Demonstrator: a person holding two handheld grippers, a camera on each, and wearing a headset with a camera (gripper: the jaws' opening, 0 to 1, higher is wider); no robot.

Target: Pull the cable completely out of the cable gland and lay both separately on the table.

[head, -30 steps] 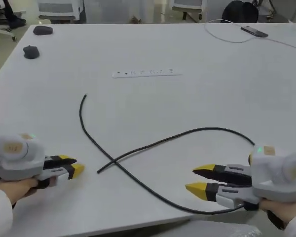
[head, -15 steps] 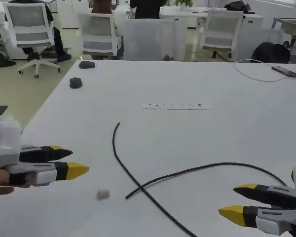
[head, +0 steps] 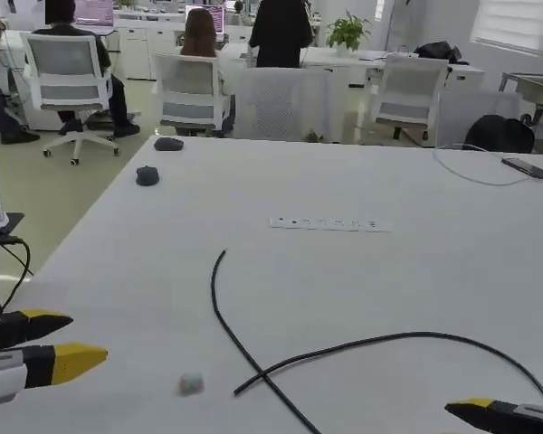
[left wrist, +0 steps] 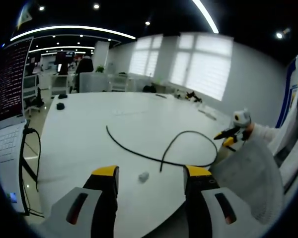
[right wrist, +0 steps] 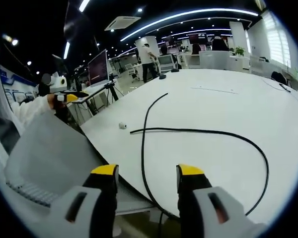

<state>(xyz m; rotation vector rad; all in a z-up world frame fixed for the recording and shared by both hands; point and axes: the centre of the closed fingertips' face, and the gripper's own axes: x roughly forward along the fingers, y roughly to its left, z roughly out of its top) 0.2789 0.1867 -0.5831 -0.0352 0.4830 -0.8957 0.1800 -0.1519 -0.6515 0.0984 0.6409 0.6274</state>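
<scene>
The small pale grey cable gland [head: 190, 384], not on the white bench [head: 407, 181] a second ago, now lies by its near edge, clear of the thin black cable [head: 407, 335]. Left claw [left wrist: 151, 172] and right claw [right wrist: 146, 171] have drawn back, wide and empty, so the task looks done.

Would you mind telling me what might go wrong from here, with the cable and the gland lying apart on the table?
1. The gland is small and lies near the front edge of the table, so a bump from the open left tool could roll it off.
2. The cable crosses itself and, in the right gripper view, seems to run over that edge. Its weight might drag it off.
</scene>
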